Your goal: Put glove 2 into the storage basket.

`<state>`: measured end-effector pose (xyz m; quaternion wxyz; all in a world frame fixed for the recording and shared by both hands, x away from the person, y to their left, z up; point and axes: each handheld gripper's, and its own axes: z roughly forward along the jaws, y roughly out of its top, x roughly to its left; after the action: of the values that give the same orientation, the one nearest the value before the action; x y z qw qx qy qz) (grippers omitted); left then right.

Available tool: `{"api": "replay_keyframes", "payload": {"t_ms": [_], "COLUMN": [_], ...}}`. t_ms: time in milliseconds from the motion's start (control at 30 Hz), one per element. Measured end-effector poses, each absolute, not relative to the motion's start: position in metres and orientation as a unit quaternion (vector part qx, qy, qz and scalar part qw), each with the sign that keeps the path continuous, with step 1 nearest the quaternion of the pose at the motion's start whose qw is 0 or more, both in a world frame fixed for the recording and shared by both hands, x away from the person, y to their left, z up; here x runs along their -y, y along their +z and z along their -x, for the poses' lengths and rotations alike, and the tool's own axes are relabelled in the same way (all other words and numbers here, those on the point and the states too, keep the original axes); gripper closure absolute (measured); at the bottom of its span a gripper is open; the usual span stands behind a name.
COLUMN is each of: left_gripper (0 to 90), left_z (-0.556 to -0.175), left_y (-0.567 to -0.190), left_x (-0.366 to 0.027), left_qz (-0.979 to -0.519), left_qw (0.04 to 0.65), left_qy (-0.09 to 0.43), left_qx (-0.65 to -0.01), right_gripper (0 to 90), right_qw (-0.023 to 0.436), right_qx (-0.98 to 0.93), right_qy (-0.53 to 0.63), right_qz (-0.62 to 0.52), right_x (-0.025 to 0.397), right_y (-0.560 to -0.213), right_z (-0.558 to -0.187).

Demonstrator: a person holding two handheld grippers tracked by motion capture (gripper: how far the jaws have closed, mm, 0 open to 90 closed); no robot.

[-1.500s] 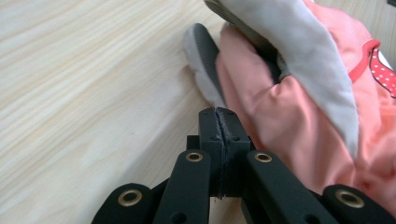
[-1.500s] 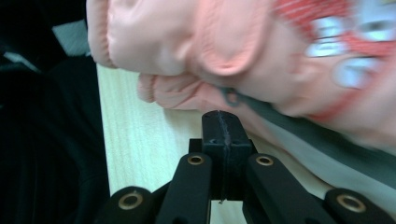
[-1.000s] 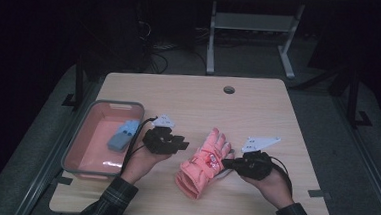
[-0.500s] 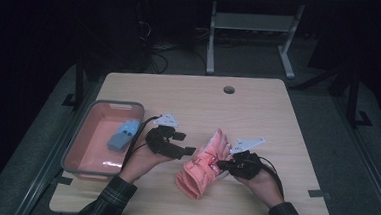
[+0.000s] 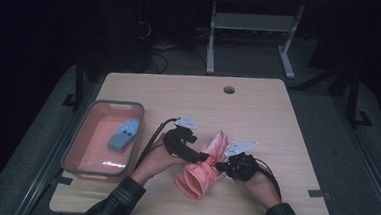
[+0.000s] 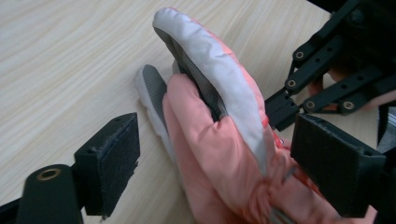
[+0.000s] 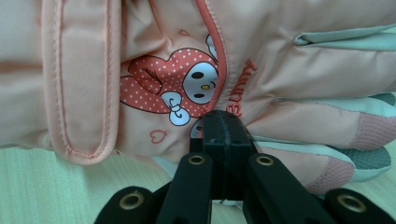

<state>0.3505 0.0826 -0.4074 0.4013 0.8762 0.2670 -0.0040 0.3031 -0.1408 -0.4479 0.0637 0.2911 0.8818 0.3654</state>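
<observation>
The pink glove [image 5: 204,164] lies on the wooden table [image 5: 277,123] near the person's edge, a little left of the middle. Its long axis runs from the near cuff up and slightly right to the fingertips at the far end. In the high view it looks half lifted and bunched between the two tools.

The right gripper [image 5: 223,165] comes from the right side and touches the glove at its middle. The right gripper view shows its jaws pressed together with a small fold of the glove's fabric between them, just under the printed cartoon figure [image 7: 184,84]. So it is clenched on the glove.

The left gripper [image 5: 201,158] comes from the left. In the left gripper view its two pads [image 6: 109,163] stand wide apart, one on each side of the glove, and I do not see them pressing on it. It is released, with the glove directly between the jaws. I judge that the coming move is for this gripper to close across the glove's width.

The left gripper view also shows the grey palm side [image 6: 154,88] and the raised white edge of the glove. The high view shows farther left a pink bin [image 5: 75,150] with a blue object [image 5: 124,135] inside.
</observation>
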Motion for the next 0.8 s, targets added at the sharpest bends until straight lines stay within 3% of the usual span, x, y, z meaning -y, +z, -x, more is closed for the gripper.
{"api": "replay_keyframes", "payload": {"t_ms": [333,800], "left_gripper": [13.2,12.5], "left_z": [-0.361,-0.373], "left_y": [-0.431,-0.462], "left_x": [-0.073,-0.072], "left_qz": [-0.880,-0.868], "left_qw": [0.384,0.368], "left_qy": [-0.050,-0.161], "left_qx": [-0.275,-0.292], "right_gripper": [90.0,90.0], "right_qw": [0.070,0.082], "right_qx": [-0.885,-0.891], "right_qy": [0.360,0.349], "right_qz": [-0.287,-0.279], "right_x": [0.140,0.136], "right_y": [-0.449,-0.451], "right_z": [-0.302,-0.301]}}
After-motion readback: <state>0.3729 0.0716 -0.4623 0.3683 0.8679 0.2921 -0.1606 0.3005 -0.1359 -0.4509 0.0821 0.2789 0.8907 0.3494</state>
